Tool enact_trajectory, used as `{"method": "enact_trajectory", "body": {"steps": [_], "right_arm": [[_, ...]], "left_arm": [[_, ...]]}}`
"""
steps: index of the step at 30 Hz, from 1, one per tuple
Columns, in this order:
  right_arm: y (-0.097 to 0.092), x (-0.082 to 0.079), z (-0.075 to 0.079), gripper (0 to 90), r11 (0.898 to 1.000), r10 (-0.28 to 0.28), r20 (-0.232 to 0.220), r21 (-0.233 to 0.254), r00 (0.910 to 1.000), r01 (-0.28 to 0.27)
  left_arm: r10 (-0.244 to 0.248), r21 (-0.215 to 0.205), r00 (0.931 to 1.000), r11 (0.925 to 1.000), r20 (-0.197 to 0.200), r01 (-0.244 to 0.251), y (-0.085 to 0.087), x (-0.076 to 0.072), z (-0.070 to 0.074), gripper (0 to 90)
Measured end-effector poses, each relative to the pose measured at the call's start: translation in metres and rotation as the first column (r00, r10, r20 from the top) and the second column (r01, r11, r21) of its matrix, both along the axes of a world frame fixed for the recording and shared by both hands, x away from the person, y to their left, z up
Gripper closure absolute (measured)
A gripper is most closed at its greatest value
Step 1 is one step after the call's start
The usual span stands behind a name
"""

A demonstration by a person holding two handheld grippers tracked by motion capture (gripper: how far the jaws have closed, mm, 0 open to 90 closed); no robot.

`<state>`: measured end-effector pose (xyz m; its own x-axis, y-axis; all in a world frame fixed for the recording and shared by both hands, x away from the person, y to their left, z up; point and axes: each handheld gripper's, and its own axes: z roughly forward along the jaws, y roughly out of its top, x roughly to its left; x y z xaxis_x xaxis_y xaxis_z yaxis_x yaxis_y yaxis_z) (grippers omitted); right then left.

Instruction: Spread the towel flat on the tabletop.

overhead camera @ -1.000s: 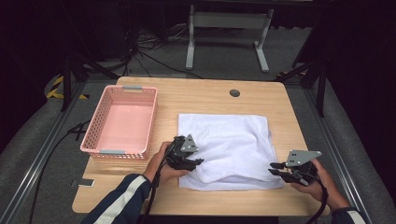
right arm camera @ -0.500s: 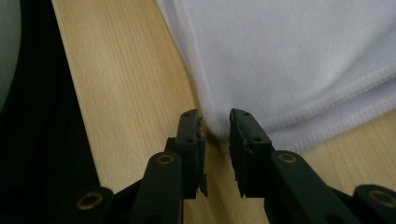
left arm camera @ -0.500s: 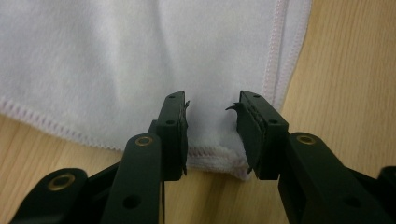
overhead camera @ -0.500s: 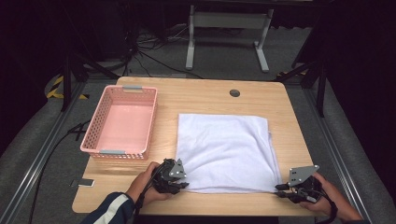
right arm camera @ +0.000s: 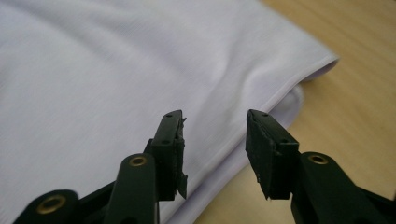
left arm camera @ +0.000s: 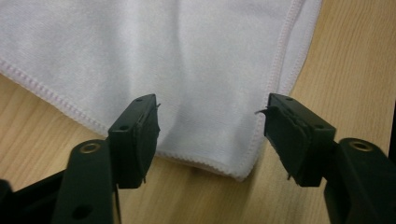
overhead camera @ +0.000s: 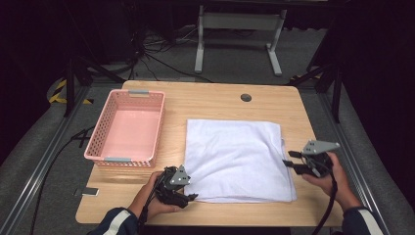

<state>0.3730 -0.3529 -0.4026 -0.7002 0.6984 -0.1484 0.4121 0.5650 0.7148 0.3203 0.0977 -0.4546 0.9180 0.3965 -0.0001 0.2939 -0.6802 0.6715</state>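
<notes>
A white towel lies folded flat on the wooden table, right of centre. My left gripper sits at the towel's near-left corner. In the left gripper view its jaws stand wide apart, having just been opening, with the hemmed corner of the towel lying loose under the gap. My right gripper is at the towel's right edge. Its jaws have also just been opening and stand apart over the folded edge of the towel, pressing on nothing.
An empty pink plastic basket stands at the table's left side. A round cable hole is near the far edge. A grey metal stand is on the floor behind the table.
The towel's rumpled near part has been drawn flat. My left gripper pulled toward the near edge and let go of the corner. My right gripper released and moved farther up the right edge.
</notes>
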Motion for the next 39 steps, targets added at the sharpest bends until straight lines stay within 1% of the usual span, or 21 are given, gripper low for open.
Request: {"method": "enact_trajectory", "body": {"steps": [4,5,6,8,9,12,14,15,16,17,18,19,21,23,26,27,29,31,34,36,39], "right_arm": [[0.019,0.039,0.01,58.1,0.999,-0.001,0.027,0.048,0.9996,-0.001],[0.027,0.046,0.013,58.1,0.998,0.004,0.037,0.055,0.9993,-0.006],[0.038,0.056,0.016,58.8,0.997,0.02,0.035,0.074,0.9992,-0.023],[0.059,0.069,0.019,58.7,0.996,0.049,0.034,0.071,0.9982,-0.051],[0.073,0.076,0.02,57.9,0.995,0.069,0.032,0.075,0.9971,-0.071],[0.116,0.094,0.021,57.9,0.989,0.127,0.026,0.069,0.9916,-0.129],[0.144,0.104,0.021,57.7,0.982,0.173,-0.004,0.082,0.9849,-0.172],[0.158,0.109,0.02,57.7,0.981,0.18,-0.003,0.068,0.9836,-0.18],[0.158,0.109,0.02,57.7,0.981,0.18,-0.003,0.068,0.9836,-0.18],[0.172,0.114,0.018,57.6,0.98,0.188,-0.017,0.063,0.982,-0.187],[0.199,0.122,0.016,57.1,0.976,0.211,-0.033,0.069,0.9769,-0.209],[0.199,0.122,0.016,57.1,0.976,0.211,-0.033,0.069,0.9769,-0.209],[0.231,0.132,0.008,55.1,0.972,0.228,-0.054,0.063,0.9722,-0.224],[0.253,0.139,0.0,56.1,0.972,0.233,-0.065,0.043,0.9702,-0.231],[0.265,0.144,-0.007,55.4,0.973,0.233,-0.064,0.014,0.9704,-0.232],[0.267,0.148,-0.011,55.5,0.974,0.227,-0.07,-0.01,0.9715,-0.228],[0.265,0.15,-0.012,55.4,0.976,0.217,-0.067,-0.016,0.9738,-0.219],[0.249,0.157,-0.012,55.3,0.983,0.182,-0.076,-0.002,0.9803,-0.183],[0.207,0.165,-0.005,56.4,0.993,0.114,-0.065,0.031,0.9914,-0.112],[0.171,0.17,-0.002,56.7,0.999,0.039,-0.053,0.02,0.9978,-0.038],[0.12,0.173,0.002,56.7,0.998,-0.058,-0.069,0.037,0.996,0.06]], "left_arm": [[0.041,0.001,0.9991,0.9992,0.008,-0.041,-0.001,-0.004,-0.004,24.0],[0.07,-0.006,0.9975,0.9975,0.01,-0.07,-0.001,-0.006,-0.006,22.9],[0.082,-0.008,0.9965,0.9966,0.017,-0.082,-0.001,-0.007,-0.007,20.8],[0.135,0.0,0.9898,0.9909,0.046,-0.135,0.001,-0.01,-0.007,18.7],[0.141,-0.013,0.9885,0.9899,0.053,-0.141,0.002,-0.01,-0.007,17.1],[0.174,-0.032,0.9839,0.9845,0.042,-0.172,0.007,-0.011,-0.009,16.5],[0.172,-0.032,0.9844,0.9848,0.037,-0.171,0.007,-0.012,-0.01,16.6],[0.16,-0.023,0.9866,0.987,0.034,-0.159,0.007,-0.012,-0.01,16.8],[0.16,-0.023,0.9866,0.987,0.034,-0.159,0.007,-0.012,-0.01,16.7],[0.162,-0.027,0.986,0.9866,0.04,-0.161,0.005,-0.012,-0.012,16.7],[0.162,-0.026,0.9859,0.9866,0.042,-0.161,0.003,-0.012,-0.013,17.5],[0.155,-0.033,0.9872,0.9875,0.038,-0.154,0.002,-0.012,-0.014,17.5],[0.154,-0.024,0.9875,0.988,0.034,-0.153,-0.002,-0.01,-0.017,16.7],[0.133,-0.014,0.9908,0.991,0.024,-0.133,-0.004,-0.008,-0.02,16.5],[0.135,-0.024,0.9907,0.9907,0.018,-0.134,-0.003,-0.008,-0.02,16.2],[0.13,-0.026,0.9913,0.9912,0.017,-0.13,-0.003,-0.008,-0.02,18.2],[0.128,-0.032,0.9917,0.9912,0.001,-0.128,-0.001,-0.009,-0.02,19.6],[0.127,-0.025,0.9919,0.9916,0.003,-0.127,0.003,-0.01,-0.018,23.3],[0.157,-0.081,0.9876,0.9845,0.008,-0.156,0.011,-0.006,-0.01,21.4],[0.185,-0.111,0.9827,0.9768,0.009,-0.183,0.012,0.002,-0.003,21.4],[0.207,-0.115,0.9779,0.9726,0.03,-0.202,0.003,0.024,0.008,21.8]]}}
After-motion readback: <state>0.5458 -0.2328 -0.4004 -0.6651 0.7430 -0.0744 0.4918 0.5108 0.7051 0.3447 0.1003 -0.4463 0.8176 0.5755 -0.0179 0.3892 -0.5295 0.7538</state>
